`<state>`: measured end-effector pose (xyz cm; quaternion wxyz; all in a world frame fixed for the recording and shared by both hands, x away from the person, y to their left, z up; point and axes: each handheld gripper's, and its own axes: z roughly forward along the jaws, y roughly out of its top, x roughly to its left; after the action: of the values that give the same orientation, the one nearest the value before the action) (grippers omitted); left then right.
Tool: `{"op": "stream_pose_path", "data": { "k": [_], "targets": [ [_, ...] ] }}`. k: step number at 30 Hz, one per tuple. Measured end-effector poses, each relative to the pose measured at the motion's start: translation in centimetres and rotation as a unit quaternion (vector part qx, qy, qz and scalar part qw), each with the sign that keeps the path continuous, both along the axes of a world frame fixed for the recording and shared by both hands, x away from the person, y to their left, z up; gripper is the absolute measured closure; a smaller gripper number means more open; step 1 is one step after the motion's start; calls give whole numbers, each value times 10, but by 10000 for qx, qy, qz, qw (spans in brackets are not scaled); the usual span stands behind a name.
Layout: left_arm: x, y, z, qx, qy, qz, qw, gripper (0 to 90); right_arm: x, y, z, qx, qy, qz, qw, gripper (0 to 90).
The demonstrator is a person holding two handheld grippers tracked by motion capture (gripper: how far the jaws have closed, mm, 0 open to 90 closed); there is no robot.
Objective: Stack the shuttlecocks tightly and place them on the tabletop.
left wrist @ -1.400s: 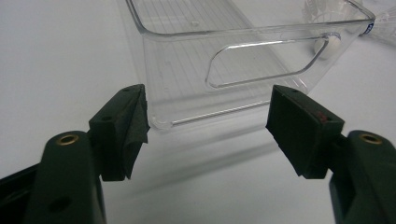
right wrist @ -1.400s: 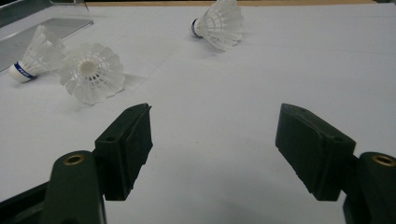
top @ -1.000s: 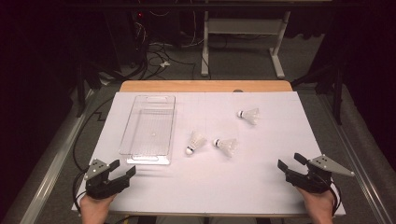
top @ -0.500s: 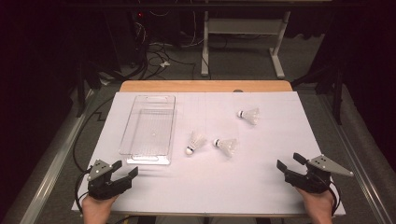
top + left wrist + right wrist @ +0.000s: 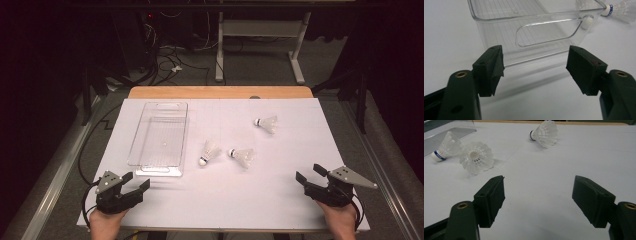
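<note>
Left gripper [image 5: 134, 183] fingers spread, empty, near clear bin [image 5: 160, 137]. Right gripper [image 5: 311, 175] fingers spread, well apart from three shuttlecocks [image 5: 242, 156] on bench [image 5: 225, 200].

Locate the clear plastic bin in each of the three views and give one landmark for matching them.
High view: clear plastic bin lies left of centre on the white table cover, long side running away from the person.
Left gripper view: its handle-cutout end wall faces the open jaws.
Right gripper view: one corner at top left.
Shared landmark: the blue-banded shuttlecock beside the bin.
</note>
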<state>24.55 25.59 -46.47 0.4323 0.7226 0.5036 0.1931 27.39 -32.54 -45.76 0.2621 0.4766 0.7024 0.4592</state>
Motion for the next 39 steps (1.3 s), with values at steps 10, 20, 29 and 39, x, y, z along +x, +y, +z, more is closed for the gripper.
{"op": "stream_pose_path", "data": {
  "k": [10, 20, 29, 39],
  "targets": [
    [0, -4, 1, -71, 13, -52, 10000, 311, 1, 0, -1, -9, 25, -6, 10000, 265],
    [0, -12, 0, -89, 41, -158, 9998, 313, 1, 0, -1, 17, 39, 6, 10000, 265],
    [0, -19, 1, -72, 47, -233, 9997, 314, 0, -1, -1, 58, 31, -25, 10000, 265],
    [0, -27, 1, -80, 52, -321, 9994, 317, 0, -1, -1, 64, 33, -42, 10000, 265]
  ]
}}
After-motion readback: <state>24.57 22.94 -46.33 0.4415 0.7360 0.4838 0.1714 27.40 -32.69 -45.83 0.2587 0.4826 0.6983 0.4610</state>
